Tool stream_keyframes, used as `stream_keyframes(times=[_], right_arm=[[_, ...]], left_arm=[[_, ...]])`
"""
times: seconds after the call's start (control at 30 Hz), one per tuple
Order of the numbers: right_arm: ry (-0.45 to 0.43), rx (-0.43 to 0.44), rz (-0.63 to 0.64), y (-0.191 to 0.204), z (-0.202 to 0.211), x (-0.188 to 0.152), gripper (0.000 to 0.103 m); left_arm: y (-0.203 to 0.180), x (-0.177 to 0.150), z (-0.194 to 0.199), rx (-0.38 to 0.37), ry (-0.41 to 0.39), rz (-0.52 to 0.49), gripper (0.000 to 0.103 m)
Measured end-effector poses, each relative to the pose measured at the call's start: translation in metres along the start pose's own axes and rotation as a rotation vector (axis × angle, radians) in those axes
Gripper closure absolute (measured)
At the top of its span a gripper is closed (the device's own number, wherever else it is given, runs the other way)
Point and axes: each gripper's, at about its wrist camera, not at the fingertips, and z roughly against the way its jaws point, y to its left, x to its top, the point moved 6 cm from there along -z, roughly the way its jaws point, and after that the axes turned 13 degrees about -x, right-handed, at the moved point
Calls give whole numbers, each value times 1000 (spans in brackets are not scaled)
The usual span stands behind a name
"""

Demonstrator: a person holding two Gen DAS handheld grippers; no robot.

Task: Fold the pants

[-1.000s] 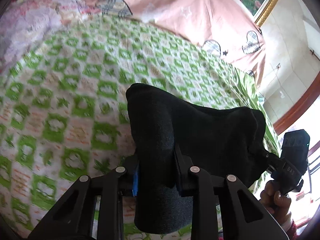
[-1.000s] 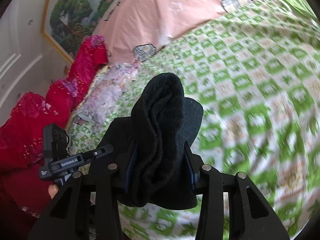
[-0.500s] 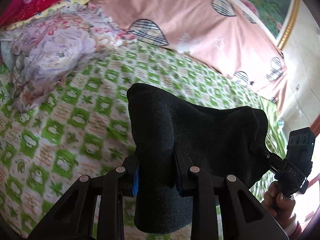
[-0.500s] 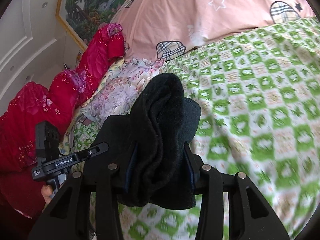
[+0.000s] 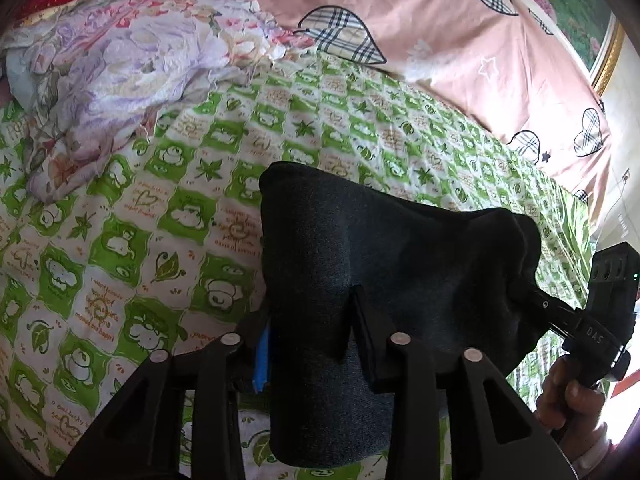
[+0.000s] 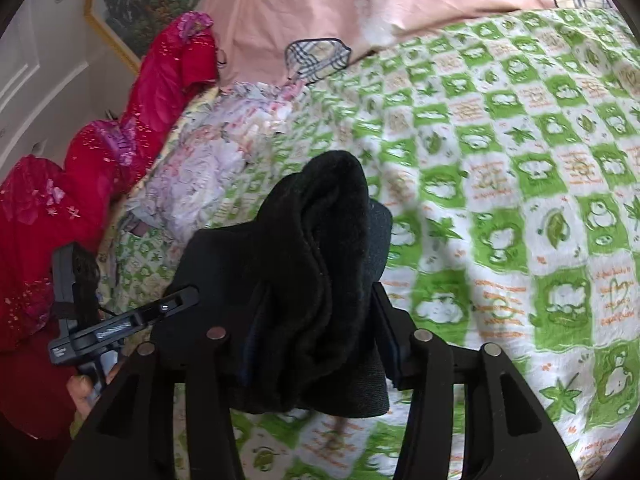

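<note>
My left gripper [image 5: 312, 344] and right gripper [image 6: 316, 336] each have the black pants [image 5: 400, 280] between jaws that have just been opening; pad contact appears to persist. The pants hang above the green checked bedsheet [image 5: 168, 208].

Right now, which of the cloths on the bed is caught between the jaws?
The dark fleecy pants, stretched between both tools; the green checked sheet, crumpled floral cloth and pink quilt lie untouched.

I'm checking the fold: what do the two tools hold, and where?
Both hold the black knit pants. The left tool has one bunched end of the cloth between its jaws, the right tool the other; both jaws have just been opening.
</note>
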Motion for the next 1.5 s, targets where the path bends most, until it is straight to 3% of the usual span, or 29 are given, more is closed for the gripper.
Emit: stream_keyframes(times=[0.57,0.7,1.0,1.5], right_arm=[[0,-13,5,-2,-2,-1,47],[-8,-27,17,0,3,-1,35],[-76,-90,106,21,32,-8,22],[-131,-170,184,41,65,-39,12]], left_arm=[[3,-1,-6,33,6,-14,52],[5,-3,-1,54,2,-8,40],[4,-12,23,133,-21,-25,22],[-20,-44,59,267,-60,-113,19]])
